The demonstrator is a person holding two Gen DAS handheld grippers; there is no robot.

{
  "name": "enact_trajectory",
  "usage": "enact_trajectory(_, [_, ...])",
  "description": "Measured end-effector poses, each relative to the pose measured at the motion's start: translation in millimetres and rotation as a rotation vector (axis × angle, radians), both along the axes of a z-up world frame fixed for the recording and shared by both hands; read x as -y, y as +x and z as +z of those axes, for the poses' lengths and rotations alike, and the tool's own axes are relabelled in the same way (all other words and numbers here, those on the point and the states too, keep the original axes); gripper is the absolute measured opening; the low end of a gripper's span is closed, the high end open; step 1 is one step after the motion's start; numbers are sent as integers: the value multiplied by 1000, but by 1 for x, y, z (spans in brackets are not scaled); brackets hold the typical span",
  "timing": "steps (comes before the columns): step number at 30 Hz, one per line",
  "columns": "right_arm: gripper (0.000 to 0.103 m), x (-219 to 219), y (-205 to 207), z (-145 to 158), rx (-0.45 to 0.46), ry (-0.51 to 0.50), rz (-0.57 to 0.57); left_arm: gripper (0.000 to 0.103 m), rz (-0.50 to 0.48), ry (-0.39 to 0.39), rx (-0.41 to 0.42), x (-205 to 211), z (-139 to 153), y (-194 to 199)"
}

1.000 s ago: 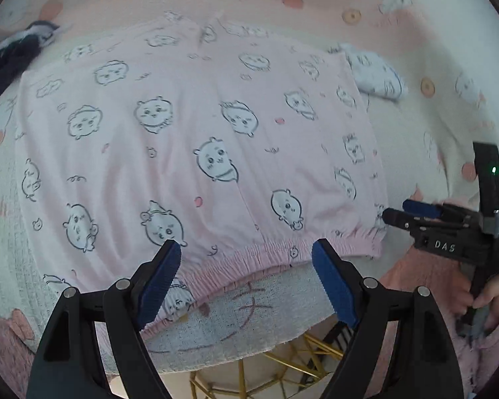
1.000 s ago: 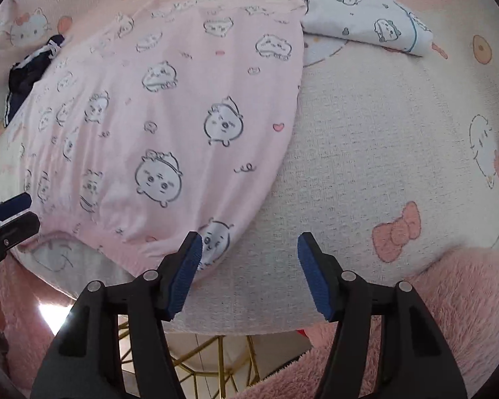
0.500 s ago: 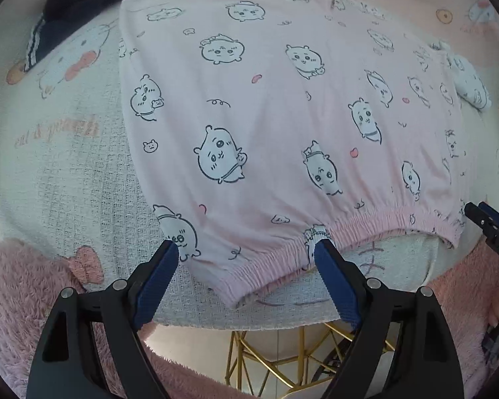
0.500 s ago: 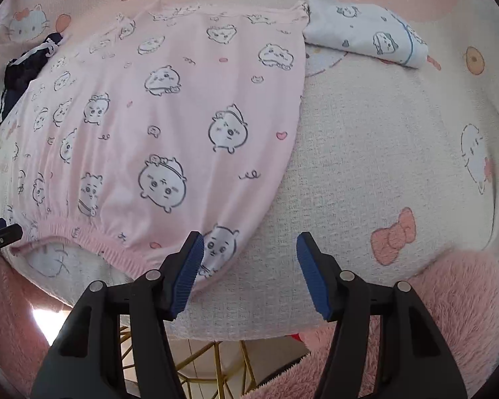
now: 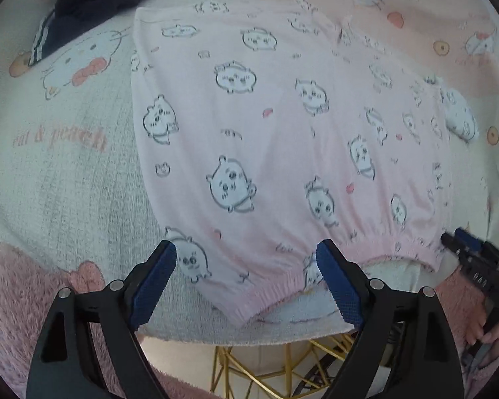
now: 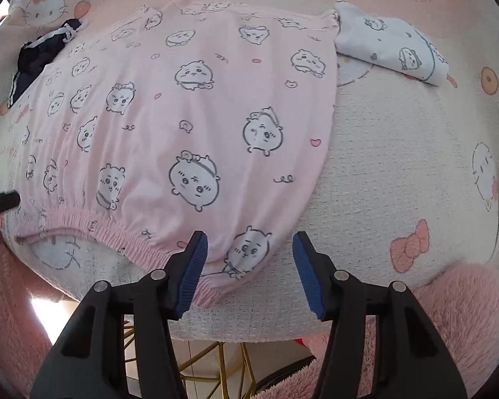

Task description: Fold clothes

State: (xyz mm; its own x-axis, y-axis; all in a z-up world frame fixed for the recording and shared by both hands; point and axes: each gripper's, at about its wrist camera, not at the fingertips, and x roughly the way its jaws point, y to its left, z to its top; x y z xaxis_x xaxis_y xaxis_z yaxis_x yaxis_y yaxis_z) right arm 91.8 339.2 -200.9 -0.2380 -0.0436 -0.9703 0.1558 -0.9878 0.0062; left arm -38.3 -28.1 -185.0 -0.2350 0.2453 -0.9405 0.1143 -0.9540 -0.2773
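Cartoon-print blanket (image 6: pixel 399 153) — pink garment (image 5: pixel 282 139) flat; left fingers (image 5: pixel 246 282) wide; right fingers (image 6: pixel 248 271) closing, empty.

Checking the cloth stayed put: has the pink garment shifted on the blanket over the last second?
No. The pink garment keeps its place beside the white folded cloth and dark garment; only the cameras moved.

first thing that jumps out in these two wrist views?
The pink cartoon-print garment spread flat across the middle of the cat-print blanket, elastic hem nearest the cameras. Each gripper hangs over a hem corner: left gripper open, right gripper closing, nothing pinched yet. A dark garment lies far left, a folded white one far right.
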Motion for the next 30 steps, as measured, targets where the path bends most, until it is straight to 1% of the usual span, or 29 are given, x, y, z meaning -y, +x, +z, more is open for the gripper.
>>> enact_trajectory(1, [54, 3, 1, 1, 5, 2, 15, 88, 21, 43, -5, 9, 2, -7])
enact_trajectory(2, [54, 5, 2, 1, 9, 5, 31, 88, 30, 47, -13, 16, 5, -14])
enact_trajectory(4, [54, 10, 4, 3, 18, 8, 62, 88, 17, -13, -37, 28, 11, -30])
enact_trajectory(5, [54, 27, -2, 9, 19, 1, 76, 88, 27, -24, -40, 40, 14, -37])
enact_trajectory(6, [54, 58, -15, 19, 16, -13, 88, 88, 42, -31, -41, 54, 17, -43])
enact_trajectory(7, [55, 77, -23, 27, 9, -27, 102, 88, 56, -38, -42, 68, 20, -49])
enact_trajectory(9, [55, 96, -32, 38, -16, -35, 146, 88, 93, -57, -46, 90, 24, -63])
enact_trajectory(10, [55, 108, -37, 42, -32, -28, 176, 88, 116, -72, -49, 97, 25, -71])
enact_trajectory(11, [55, 126, -40, 44, -48, -16, 207, 88, 141, -84, -51, 111, 30, -71])
enact_trajectory(13, [55, 169, -45, 45, -80, 13, 263, 88, 178, -85, -73, 127, 30, -77])
enact_trajectory(14, [55, 182, -57, 45, -95, 22, 282, 88, 189, -76, -91, 135, 30, -80])
enact_trajectory(15, [55, 186, -81, 47, -108, 22, 283, 85, 192, -60, -129, 143, 30, -82])
enact_trajectory(16, [54, 193, -109, 52, -118, 19, 274, 76, 193, -44, -171, 151, 31, -84])
enact_trajectory(17, [54, 204, -138, 50, -131, 18, 262, 52, 192, -38, -204, 158, 30, -88])
enact_trajectory(18, [54, 220, -166, 41, -146, 18, 246, 44, 200, -64, -208, 167, 27, -93])
enact_trajectory(19, [55, 234, -193, 30, -155, 20, 241, 43, 216, -99, -203, 177, 24, -99])
enact_trajectory(20, [55, 244, -218, 16, -156, 21, 247, 41, 237, -113, -193, 190, 19, -105])
enact_trajectory(22, [55, 265, -268, -12, -159, 25, 258, 41, 281, -101, -150, 202, 1, -124])
enact_trajectory(23, [55, 279, -287, -24, -155, 29, 269, 41, 285, -108, -138, 207, -6, -132])
enact_trajectory(24, [54, 294, -299, -32, -148, 36, 290, 41, 284, -118, -128, 210, -11, -141])
enact_trajectory(26, [54, 315, -320, -44, -139, 56, 337, 41, 253, -164, -123, 210, -19, -158])
enact_trajectory(28, [54, 343, -338, -59, -129, 77, 378, 41, 204, -187, -125, 207, -24, -171])
enact_trajectory(30, [54, 371, -352, -77, -123, 97, 391, 41, 164, -213, -142, 202, -27, -180])
